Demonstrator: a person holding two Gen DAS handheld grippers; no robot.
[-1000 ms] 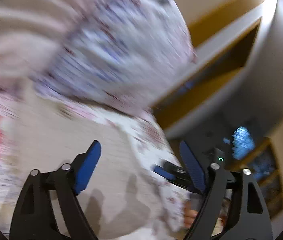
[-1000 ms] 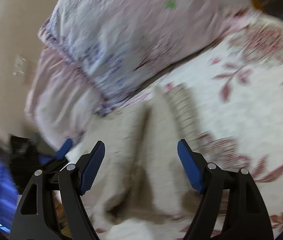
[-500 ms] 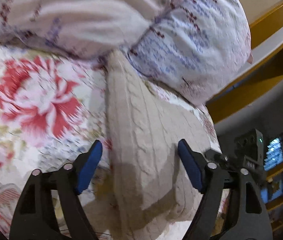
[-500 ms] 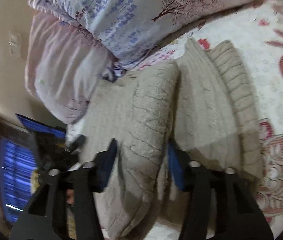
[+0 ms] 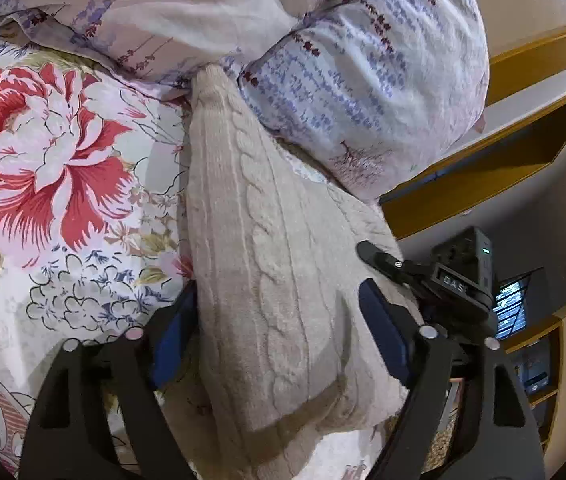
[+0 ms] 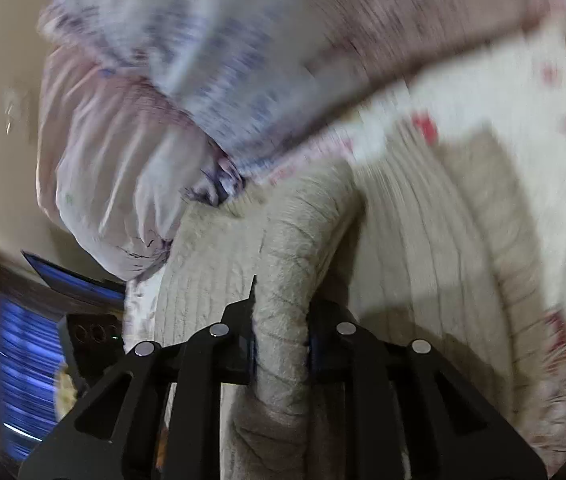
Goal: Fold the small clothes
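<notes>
A beige cable-knit sweater (image 5: 267,264) lies on a floral bedspread (image 5: 55,184), bunched into a long, thick fold that narrows toward the pillows and widens toward the camera. Its surface is fuzzy, with raised braided cables running lengthwise and plain ribs between them; the near end in the left wrist view is a layered, rounded edge with a second layer showing beneath. In the right wrist view the same sweater (image 6: 283,280) rises as a rolled ridge of knit, with a flatter ribbed part spread out to the right of it, though that side is blurred. The right gripper (image 6: 281,354) is clamped on this ridge, its blue pads pressed into the fabric from both sides. The left gripper (image 5: 279,332) straddles the wide end of the fold, its blue fingers (image 5: 383,328) spread apart, the left one against the sweater's edge, the right one on top of the knit. The right gripper also shows in the left view, black, at the sweater's far right edge. Two pillows (image 5: 363,80) with lavender-sprig print lie at the narrow end, touching the sweater's tip. Wooden shelving (image 5: 523,152) stands beyond the bed.
</notes>
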